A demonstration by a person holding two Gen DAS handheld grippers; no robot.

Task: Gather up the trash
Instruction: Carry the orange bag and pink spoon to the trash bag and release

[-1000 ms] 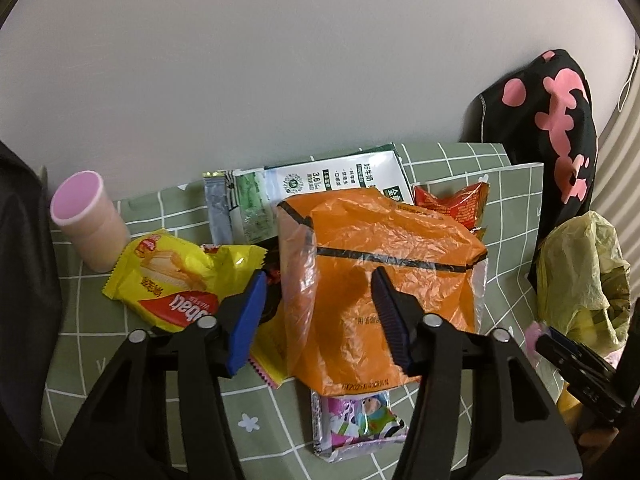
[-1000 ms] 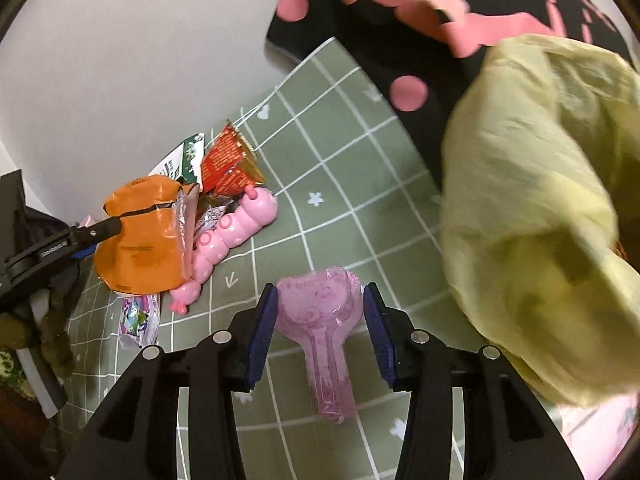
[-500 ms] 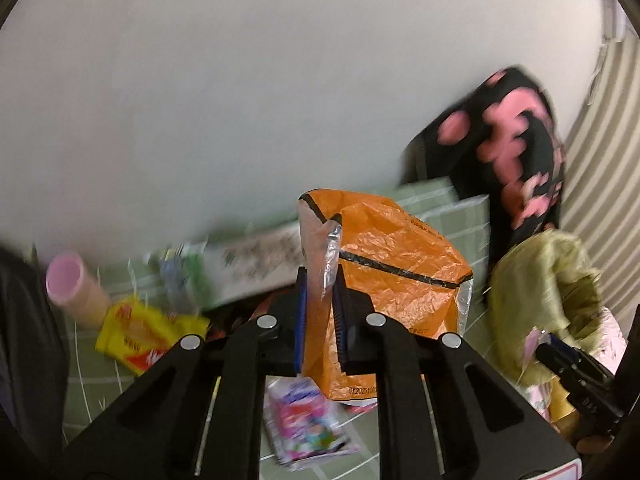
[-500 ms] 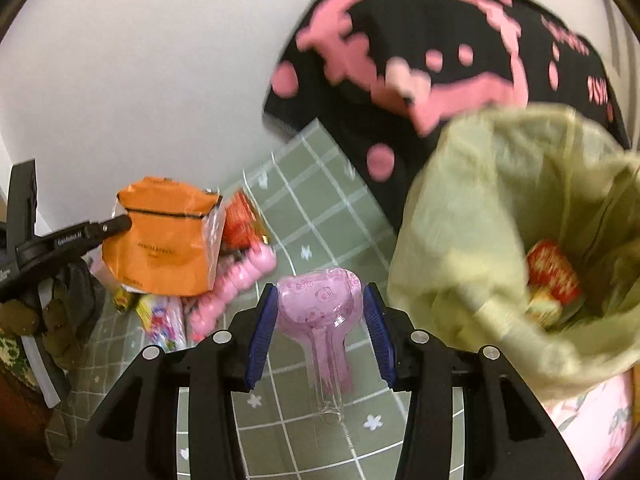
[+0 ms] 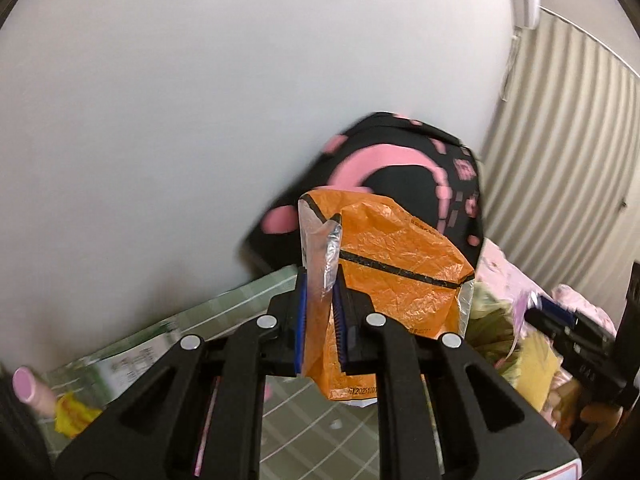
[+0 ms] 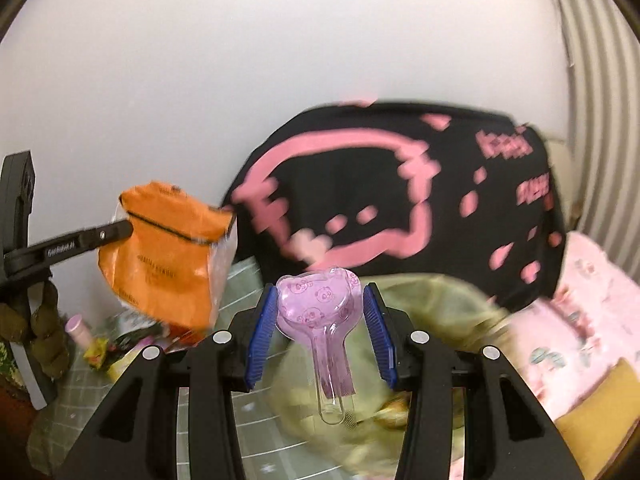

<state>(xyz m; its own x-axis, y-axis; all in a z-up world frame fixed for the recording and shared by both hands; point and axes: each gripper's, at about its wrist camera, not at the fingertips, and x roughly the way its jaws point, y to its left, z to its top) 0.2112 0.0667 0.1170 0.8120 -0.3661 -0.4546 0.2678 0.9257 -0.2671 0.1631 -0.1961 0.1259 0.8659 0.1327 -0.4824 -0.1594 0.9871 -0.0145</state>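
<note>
My left gripper (image 5: pixel 320 300) is shut on the edge of an orange snack bag (image 5: pixel 392 280) and holds it up in the air above the green checked table (image 5: pixel 304 412). The bag also shows in the right wrist view (image 6: pixel 168 256), at the left. My right gripper (image 6: pixel 320 320) is shut on a clear pink heart-shaped plastic package (image 6: pixel 316 312) and holds it over the yellow-green trash bag (image 6: pixel 420 320). The trash bag also shows in the left wrist view (image 5: pixel 496 320), at the right, behind the orange bag.
A black cushion with pink marks (image 6: pixel 400 200) leans on the wall behind the trash bag. Wrappers (image 5: pixel 72 416) and a pink cup (image 5: pixel 28 384) lie at the table's left. A pink blanket (image 6: pixel 580 320) is at the right.
My left gripper shut on the orange bag and lifted it off the table, toward the right. My right gripper carried the pink package up and over the trash bag.
</note>
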